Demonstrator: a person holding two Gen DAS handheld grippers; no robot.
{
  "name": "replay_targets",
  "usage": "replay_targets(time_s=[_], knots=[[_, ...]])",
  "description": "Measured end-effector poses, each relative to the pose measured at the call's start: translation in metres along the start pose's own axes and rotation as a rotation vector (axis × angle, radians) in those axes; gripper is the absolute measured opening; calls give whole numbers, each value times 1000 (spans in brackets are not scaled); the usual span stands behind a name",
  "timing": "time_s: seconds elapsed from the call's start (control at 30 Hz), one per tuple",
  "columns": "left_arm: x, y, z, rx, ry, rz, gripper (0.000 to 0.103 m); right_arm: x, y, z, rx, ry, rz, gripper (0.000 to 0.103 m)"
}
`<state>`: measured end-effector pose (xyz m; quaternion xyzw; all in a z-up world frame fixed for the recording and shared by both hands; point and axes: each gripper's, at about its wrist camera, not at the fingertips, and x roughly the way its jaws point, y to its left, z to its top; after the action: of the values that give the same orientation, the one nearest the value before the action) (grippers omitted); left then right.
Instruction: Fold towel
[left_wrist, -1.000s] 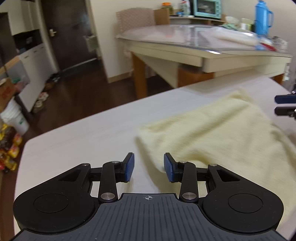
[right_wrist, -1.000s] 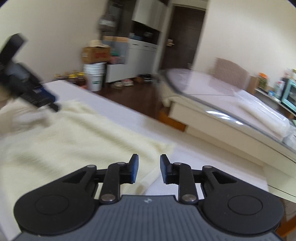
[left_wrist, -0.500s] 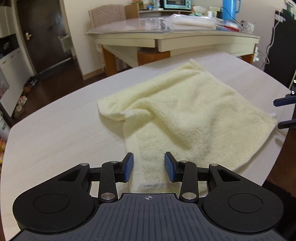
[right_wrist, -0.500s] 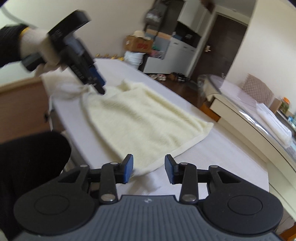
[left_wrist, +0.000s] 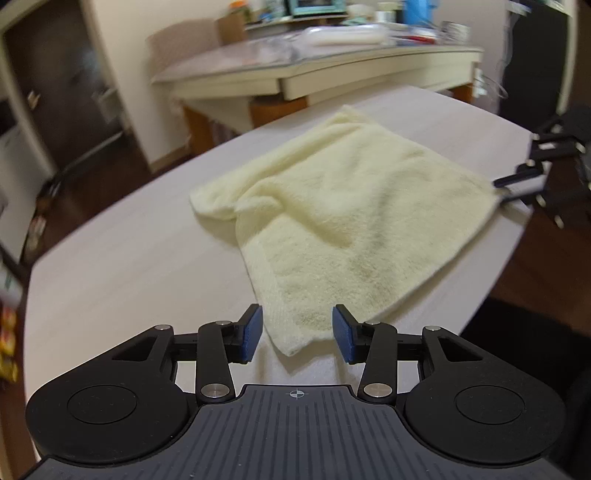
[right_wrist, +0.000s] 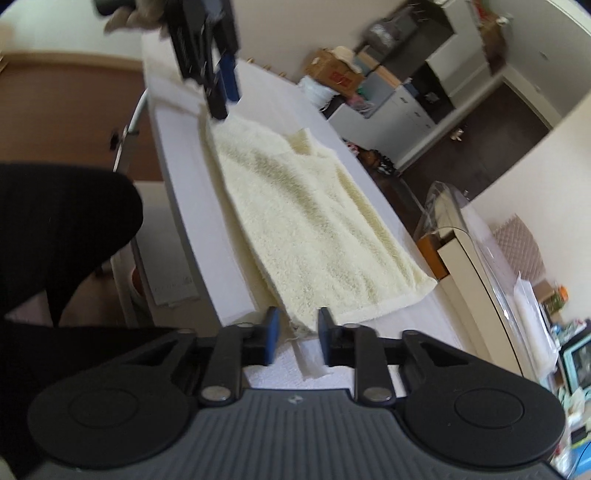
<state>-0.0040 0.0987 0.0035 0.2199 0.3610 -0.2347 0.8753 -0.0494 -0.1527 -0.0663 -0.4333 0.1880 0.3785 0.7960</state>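
While I am holding both grippers low at the near edge of the table (left_wrist: 110, 258), the pale yellow terry towel (left_wrist: 343, 206) is lying just ahead of my fingertips. One near corner is sitting between the widely parted pads of my left gripper (left_wrist: 297, 334); the other is poking into the narrower gap of my right gripper (right_wrist: 294, 334), neither visibly pinching. Each hand is nearest its own corner. The towel is running away from me, mostly flat, bunching into a rumpled fold at its far left corner.
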Motion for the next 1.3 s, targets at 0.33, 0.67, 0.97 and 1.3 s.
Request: replay_targets(time_s=[0.33, 0.67, 0.97, 1.3], knots=[[7, -25, -5, 457, 2, -10, 32, -8, -19, 2, 96, -20, 4, 9], [10, -34, -7, 611, 56, -95, 5, -10, -27, 1, 117, -10, -3, 8], [-41, -14, 5, 445, 65, -223, 5, -38, -30, -4, 134, -72, 74, 7], [-13, 25, 52, 287, 20, -87, 6, -39, -94, 5, 212, -142, 58, 7]])
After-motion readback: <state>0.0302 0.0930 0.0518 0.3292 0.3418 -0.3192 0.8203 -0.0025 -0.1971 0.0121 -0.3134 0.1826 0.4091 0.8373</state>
